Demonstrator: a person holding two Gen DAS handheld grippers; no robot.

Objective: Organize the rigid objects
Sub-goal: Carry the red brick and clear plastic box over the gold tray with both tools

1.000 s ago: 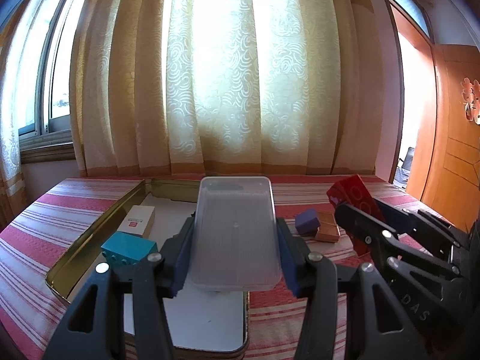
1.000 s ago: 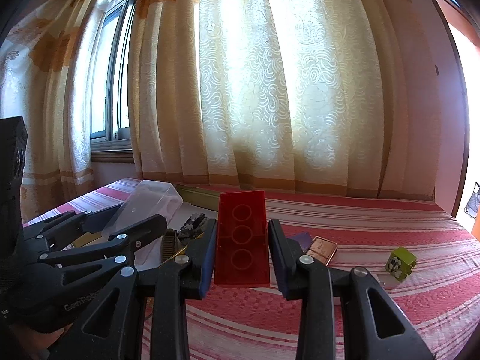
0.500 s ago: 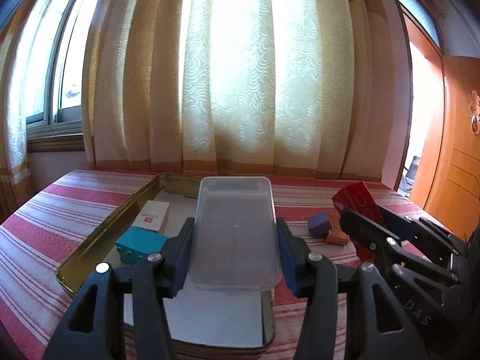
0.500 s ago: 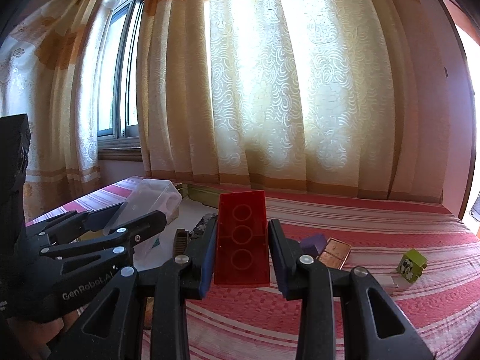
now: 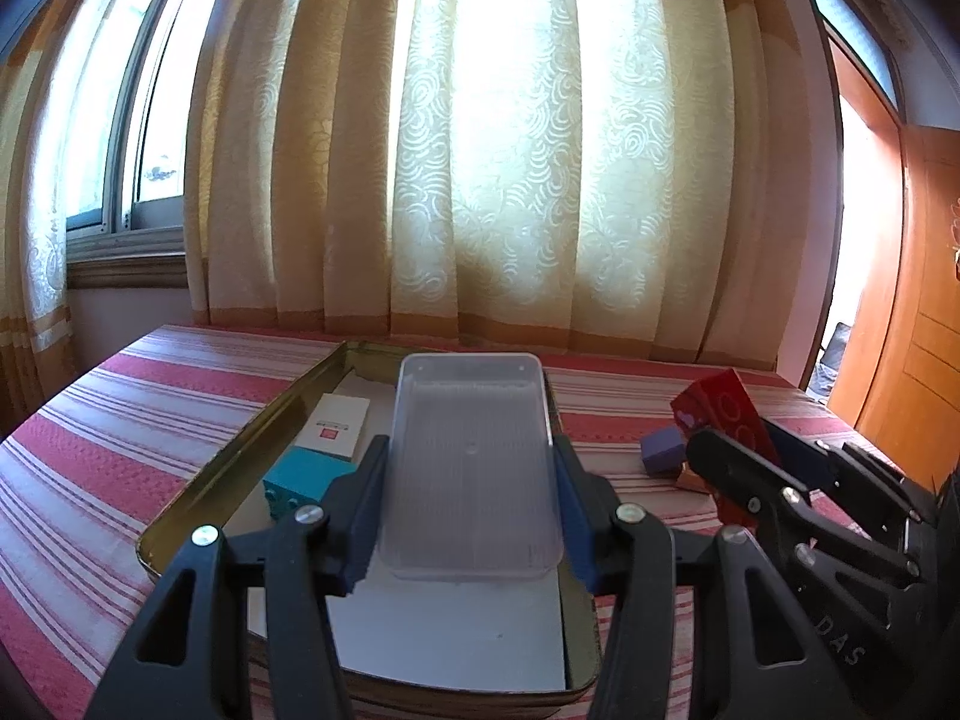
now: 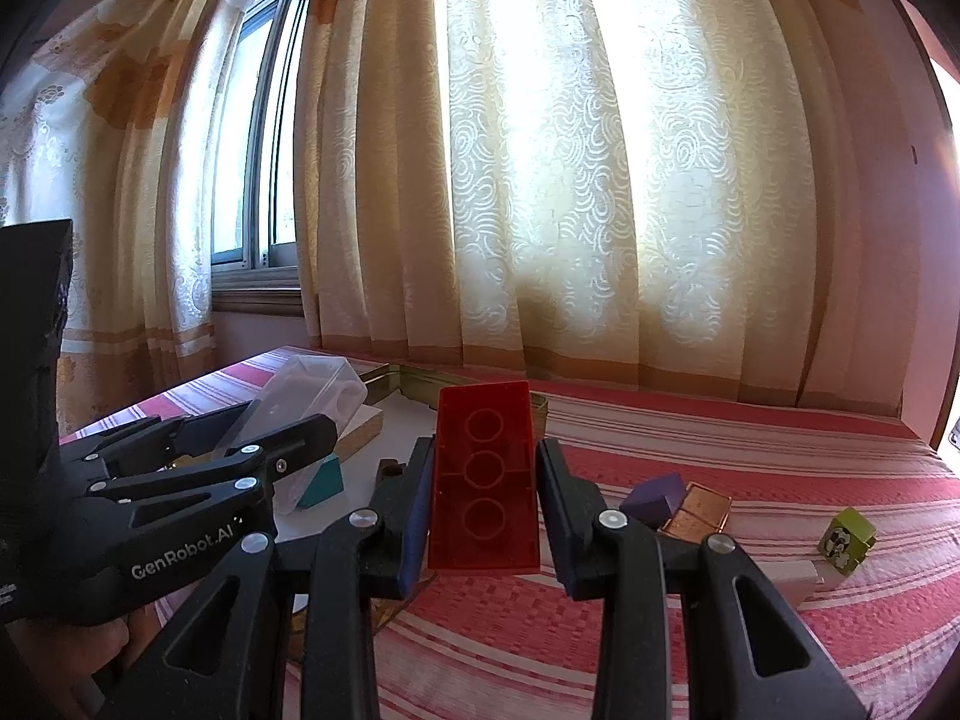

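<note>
Striped red cloth (image 5: pixel 120 420) covers the surface before the curtains. Your left gripper (image 5: pixel 471 480) clamps a clear plastic box (image 5: pixel 471 468) above the gold tray (image 5: pixel 240 450), seemingly for placing beside the teal block (image 5: pixel 300 480). Your right gripper (image 6: pixel 483 492) grips a red brick (image 6: pixel 483 480), likely awaiting its turn.

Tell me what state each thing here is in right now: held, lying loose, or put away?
left gripper: shut on the clear plastic box, held above the tray.
right gripper: shut on the red block.
gold tray: on the striped cloth, holding the teal block and white box.
purple cube: loose on the cloth.
copper tile: flat beside it.
green cube: loose, apart.
</note>
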